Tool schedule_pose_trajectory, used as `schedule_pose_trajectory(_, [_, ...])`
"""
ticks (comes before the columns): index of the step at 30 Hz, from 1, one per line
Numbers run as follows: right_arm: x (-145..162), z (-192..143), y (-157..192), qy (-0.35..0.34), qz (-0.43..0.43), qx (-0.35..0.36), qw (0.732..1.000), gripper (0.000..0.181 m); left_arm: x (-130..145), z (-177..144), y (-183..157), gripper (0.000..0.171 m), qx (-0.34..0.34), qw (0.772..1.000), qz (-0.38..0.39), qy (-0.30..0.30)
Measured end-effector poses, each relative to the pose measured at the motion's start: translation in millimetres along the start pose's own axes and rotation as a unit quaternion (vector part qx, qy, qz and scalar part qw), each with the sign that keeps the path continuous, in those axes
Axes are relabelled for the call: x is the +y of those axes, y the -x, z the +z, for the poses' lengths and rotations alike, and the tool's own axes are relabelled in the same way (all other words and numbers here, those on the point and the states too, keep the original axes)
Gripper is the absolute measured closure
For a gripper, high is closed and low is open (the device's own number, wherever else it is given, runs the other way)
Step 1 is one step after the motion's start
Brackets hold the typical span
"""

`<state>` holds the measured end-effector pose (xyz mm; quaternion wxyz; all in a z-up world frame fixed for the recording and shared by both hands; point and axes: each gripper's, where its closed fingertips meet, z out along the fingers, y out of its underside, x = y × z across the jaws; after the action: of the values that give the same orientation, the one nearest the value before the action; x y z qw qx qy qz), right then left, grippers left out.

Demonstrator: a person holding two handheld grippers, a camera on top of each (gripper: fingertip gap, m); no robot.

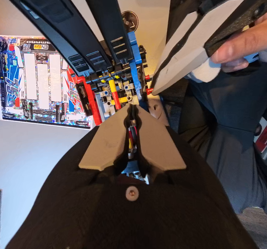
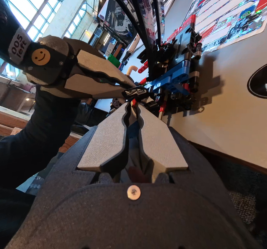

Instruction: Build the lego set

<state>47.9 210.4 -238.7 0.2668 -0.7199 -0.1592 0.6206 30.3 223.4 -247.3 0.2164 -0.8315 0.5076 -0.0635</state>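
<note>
Left wrist view: the left gripper is clenched on the near end of the lego model, whose grasped part is hidden between the fingers. Two long black panels run out of frame. One sticker sheet lies left.

Right wrist view: the right gripper pinches a red pin on the model; its far side is cut off.
</note>
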Motion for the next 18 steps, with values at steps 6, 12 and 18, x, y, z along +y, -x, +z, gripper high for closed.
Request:
schedule_pose_trajectory(6, [-1.3, -2.0, -0.6, 0.002, -0.024, 0.018, 1.000, 0.178, -3.4, -17.9, 4.5, 0.152, 0.007, 1.000, -0.004, -0.013])
schedule_pose_trajectory(12, [0.6, -1.6, -0.8, 0.002, -0.032, 0.026, 0.999, 0.177, -6.2, -6.8, -4.4, 0.165, 0.036, 0.999, -0.004, -0.006])
schedule_pose_trajectory(18, [1.7, -5.1, -0.2, 0.007, -0.067, 0.055, 0.996, 0.177, -6.0, -13.3, -5.6, 0.158, 0.043, 0.999, -0.008, -0.016])
